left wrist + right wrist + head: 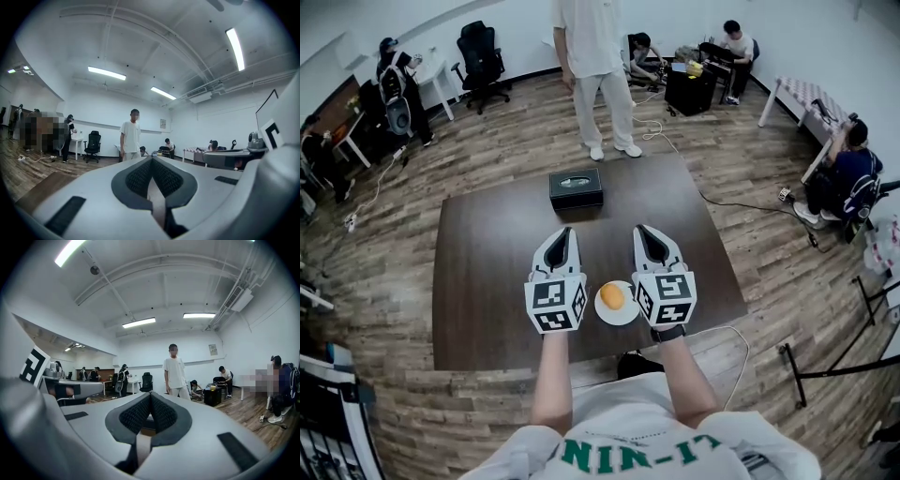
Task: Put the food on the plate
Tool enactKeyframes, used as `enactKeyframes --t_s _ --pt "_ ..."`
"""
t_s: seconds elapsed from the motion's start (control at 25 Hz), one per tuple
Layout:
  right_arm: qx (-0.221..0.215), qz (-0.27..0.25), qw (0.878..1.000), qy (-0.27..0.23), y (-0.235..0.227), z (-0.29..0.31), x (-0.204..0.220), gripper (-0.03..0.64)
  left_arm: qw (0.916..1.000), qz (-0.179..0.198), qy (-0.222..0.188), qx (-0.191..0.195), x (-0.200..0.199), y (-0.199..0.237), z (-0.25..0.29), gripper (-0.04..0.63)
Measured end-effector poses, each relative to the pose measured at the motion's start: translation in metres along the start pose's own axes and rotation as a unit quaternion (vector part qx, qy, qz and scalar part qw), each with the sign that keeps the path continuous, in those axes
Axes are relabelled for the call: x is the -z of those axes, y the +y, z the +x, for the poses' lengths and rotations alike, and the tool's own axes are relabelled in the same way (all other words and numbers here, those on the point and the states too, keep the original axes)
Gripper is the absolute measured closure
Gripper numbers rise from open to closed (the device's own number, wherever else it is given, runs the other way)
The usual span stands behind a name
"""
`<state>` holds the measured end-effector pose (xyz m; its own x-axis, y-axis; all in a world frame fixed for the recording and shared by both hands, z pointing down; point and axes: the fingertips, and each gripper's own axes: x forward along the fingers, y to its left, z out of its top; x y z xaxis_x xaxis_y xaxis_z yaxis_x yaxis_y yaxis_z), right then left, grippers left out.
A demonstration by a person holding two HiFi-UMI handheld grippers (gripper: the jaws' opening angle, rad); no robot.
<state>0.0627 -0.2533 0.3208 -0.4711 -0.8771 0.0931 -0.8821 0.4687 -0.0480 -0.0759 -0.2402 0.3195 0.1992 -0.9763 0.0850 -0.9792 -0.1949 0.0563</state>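
Note:
An orange, rounded piece of food (612, 296) lies on a small white plate (631, 314) near the front edge of the dark brown table (487, 281). My two grippers hover over the table on either side of the plate, pointing away from me. The left gripper (565, 232) is shut with nothing between its jaws, and its view shows the pads (140, 176) meeting at the tip. On the other side, the right gripper (643, 230) is also shut and empty, its pads (161, 413) closed together. Neither gripper view shows the plate or the food.
A black tissue box (576, 187) sits at the far middle of the table. A person in white (598, 66) stands just beyond the far edge. Other people, office chairs, desks and floor cables ring the room.

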Motion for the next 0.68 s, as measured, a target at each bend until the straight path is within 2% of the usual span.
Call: enactKeyframes --t_s 0.68 --pt "-0.006 0.0 1.0 -0.004 0.0043 -0.0051 -0.0038 0.601 0.9999 0.011 -0.008 0.0 -0.0054 -0.0077 -0.004 0.584"
